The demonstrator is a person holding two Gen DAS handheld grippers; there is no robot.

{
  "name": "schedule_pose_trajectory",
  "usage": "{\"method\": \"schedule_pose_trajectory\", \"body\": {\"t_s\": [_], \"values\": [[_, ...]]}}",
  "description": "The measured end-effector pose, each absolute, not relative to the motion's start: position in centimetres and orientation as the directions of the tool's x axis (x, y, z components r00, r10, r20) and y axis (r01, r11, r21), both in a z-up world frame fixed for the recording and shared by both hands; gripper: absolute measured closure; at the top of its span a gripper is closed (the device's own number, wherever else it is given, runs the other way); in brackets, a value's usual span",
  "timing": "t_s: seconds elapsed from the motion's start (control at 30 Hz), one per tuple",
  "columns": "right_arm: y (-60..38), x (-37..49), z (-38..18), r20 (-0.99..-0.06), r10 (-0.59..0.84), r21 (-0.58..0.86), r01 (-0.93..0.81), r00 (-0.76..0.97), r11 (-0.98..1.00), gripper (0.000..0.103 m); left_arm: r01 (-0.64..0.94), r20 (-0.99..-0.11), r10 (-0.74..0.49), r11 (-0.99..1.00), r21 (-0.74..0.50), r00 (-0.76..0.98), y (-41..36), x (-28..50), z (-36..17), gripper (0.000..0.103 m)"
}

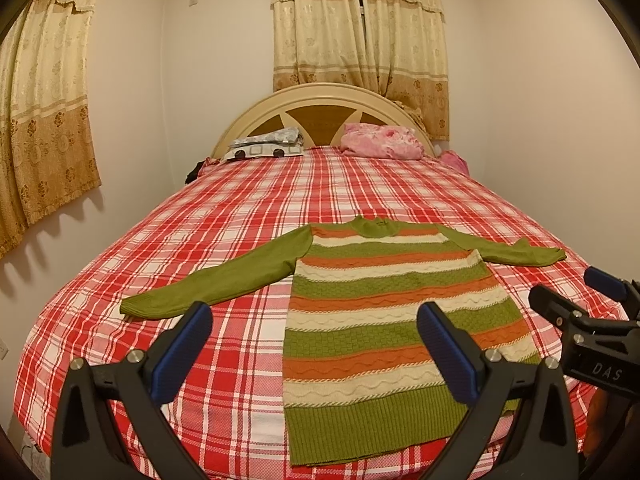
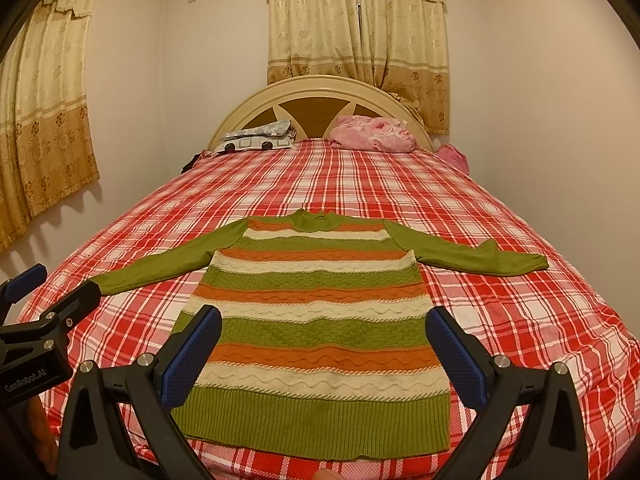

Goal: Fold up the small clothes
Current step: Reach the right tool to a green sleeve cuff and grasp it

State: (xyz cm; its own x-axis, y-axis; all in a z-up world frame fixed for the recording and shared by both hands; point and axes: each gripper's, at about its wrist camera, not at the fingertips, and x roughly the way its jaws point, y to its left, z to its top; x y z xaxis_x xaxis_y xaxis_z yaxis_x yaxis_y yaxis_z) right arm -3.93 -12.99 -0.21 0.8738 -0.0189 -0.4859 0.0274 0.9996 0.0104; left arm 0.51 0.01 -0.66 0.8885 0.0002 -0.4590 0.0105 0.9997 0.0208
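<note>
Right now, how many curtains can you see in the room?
2. One curtain hangs on the left wall beside the bed. The other curtain hangs on the far wall behind the headboard. More may lie outside the view.

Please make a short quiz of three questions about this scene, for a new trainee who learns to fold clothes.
1. True or false: the striped sweater lies flat with both sleeves spread out.
2. Which colour are the sleeves? A) orange B) green C) cream
3. Fill in: the left gripper and the right gripper both have their jaws ____, holding nothing.

Key:
1. True
2. B
3. open
</note>
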Motion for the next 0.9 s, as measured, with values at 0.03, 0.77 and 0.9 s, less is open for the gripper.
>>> {"method": "schedule_pose_trajectory", "body": {"t_s": [0.03, 0.77, 0.9], "values": [[-12.9, -3.9, -0.2, -0.485, -0.019, 0.009, 0.026, 0.874, 1.0, 0.001, 0.014, -0.456, 0.0, 1.0, 0.027, 0.89, -0.1, 0.7, -0.8, 0.0], [-28.6, 7.7, -6.8, -0.616, -0.118, 0.026, 0.169, 0.779, 0.985, 0.001, 0.062, -0.548, -0.024, 0.997, 0.05, 0.836, -3.2, 13.8, -5.0, 0.0], [-32.9, 9.4, -7.7, -0.637, -0.158, 0.024, 0.224, 0.755, 0.974, 0.001, 0.07, -0.563, -0.023, 0.996, 0.061, 0.826, -4.3, 16.5, -6.0, 0.0]]}}
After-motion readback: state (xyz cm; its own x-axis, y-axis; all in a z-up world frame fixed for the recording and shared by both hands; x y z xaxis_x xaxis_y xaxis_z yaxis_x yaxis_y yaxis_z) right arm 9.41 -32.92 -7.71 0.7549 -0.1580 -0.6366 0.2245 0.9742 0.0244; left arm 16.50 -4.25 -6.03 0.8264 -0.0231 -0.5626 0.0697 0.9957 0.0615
